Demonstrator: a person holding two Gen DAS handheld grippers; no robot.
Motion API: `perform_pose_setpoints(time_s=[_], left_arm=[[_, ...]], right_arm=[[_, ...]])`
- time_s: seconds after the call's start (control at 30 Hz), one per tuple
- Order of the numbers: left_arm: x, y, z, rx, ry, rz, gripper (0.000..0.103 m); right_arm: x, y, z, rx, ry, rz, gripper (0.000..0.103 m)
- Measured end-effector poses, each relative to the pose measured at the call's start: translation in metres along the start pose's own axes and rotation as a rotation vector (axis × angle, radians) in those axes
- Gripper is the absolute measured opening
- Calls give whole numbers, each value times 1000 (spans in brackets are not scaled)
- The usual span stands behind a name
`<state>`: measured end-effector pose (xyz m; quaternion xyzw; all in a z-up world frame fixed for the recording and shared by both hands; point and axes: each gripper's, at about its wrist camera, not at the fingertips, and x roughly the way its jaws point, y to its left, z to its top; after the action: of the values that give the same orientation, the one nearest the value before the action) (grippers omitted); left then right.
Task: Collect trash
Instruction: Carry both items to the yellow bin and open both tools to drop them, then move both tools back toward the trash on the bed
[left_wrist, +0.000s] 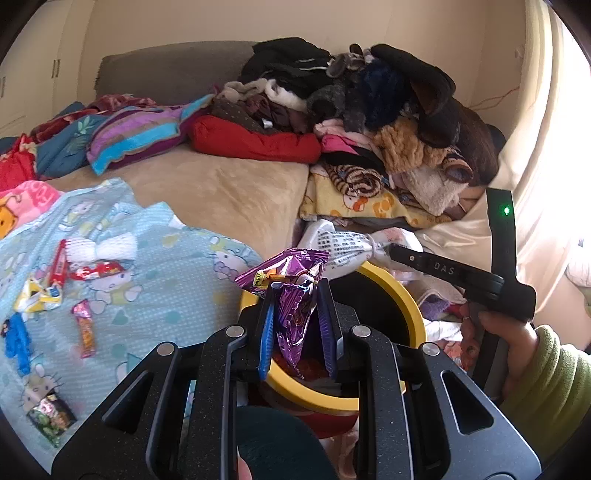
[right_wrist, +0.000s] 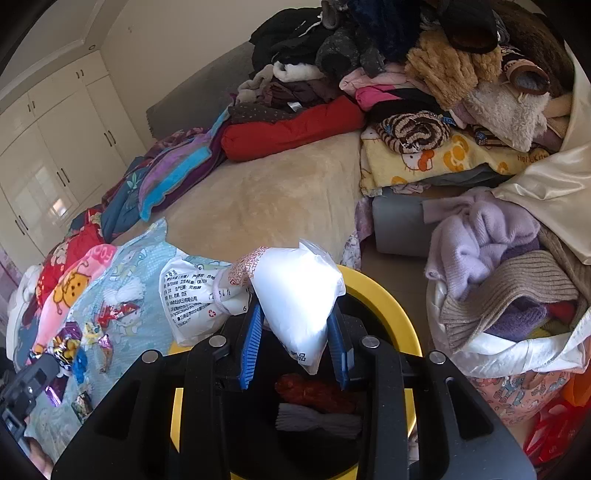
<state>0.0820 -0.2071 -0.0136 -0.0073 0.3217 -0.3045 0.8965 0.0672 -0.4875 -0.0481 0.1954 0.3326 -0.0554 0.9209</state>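
Observation:
My left gripper (left_wrist: 297, 291) is shut on a purple foil wrapper (left_wrist: 291, 295) and holds it over the yellow-rimmed bin (left_wrist: 408, 302). My right gripper (right_wrist: 295, 314) is shut on a white plastic bag (right_wrist: 295, 295) with printed text, above the same bin (right_wrist: 388, 302); this bag also shows in the left wrist view (left_wrist: 340, 247). Red trash (right_wrist: 310, 393) and a pale piece lie inside the bin. Several wrappers lie on the light blue blanket (left_wrist: 166, 280): a red one (left_wrist: 96, 271), a pink one (left_wrist: 85, 328), a yellow-white one (left_wrist: 37, 295), a dark one (left_wrist: 51, 415).
A tall pile of clothes (left_wrist: 369, 110) covers the far side of the bed. A blue item (left_wrist: 16, 343) lies at the blanket's left edge. A white bag of knitwear (right_wrist: 509, 295) stands right of the bin. Wardrobe doors (right_wrist: 55, 147) are at left.

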Motion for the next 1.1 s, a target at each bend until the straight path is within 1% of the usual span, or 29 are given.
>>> perform_pose_setpoints(time_s=[0.17, 0.33, 0.4, 0.5, 0.53, 0.57, 0.6, 0.63, 0.67, 0.7, 0.77, 0.87, 0.97, 1.1], left_arm=[[15, -10, -1, 15, 27, -19, 16], [34, -15, -5, -4, 66, -34, 16], [41, -17, -6, -7, 79, -36, 16], [50, -18, -7, -12, 92, -41, 16], [52, -19, -8, -7, 91, -38, 21], [56, -19, -10, -11, 96, -37, 35], [58, -18, -10, -20, 99, -37, 45], [58, -16, -11, -30, 97, -36, 59], [58, -14, -13, -45, 94, -34, 66], [57, -12, -14, -53, 94, -30, 68], [53, -8, -15, -71, 88, -14, 87], [44, -1, -14, -91, 65, 6, 92], [34, 3, -12, -99, 45, 34, 92], [21, 10, -12, -100, 22, 69, 92]], right_arm=[[4, -5, -2, 8, 15, -14, 31], [8, -11, -2, 28, 30, -14, 33], [8, -15, -1, 55, 34, 0, 34], [9, -16, 1, 56, 40, 10, 38], [9, -16, 1, 55, 42, 14, 42], [9, -16, 1, 55, 44, 19, 46], [9, -16, 1, 57, 41, 25, 47], [9, -15, 1, 57, 41, 24, 51], [9, -15, 1, 57, 42, 20, 55], [8, -15, 1, 58, 39, 19, 56], [8, -13, 1, 57, 37, 20, 60], [8, -8, 0, 51, 31, 22, 63], [7, -1, -1, 39, 23, 29, 64], [5, 12, -5, 19, 9, 50, 68]])
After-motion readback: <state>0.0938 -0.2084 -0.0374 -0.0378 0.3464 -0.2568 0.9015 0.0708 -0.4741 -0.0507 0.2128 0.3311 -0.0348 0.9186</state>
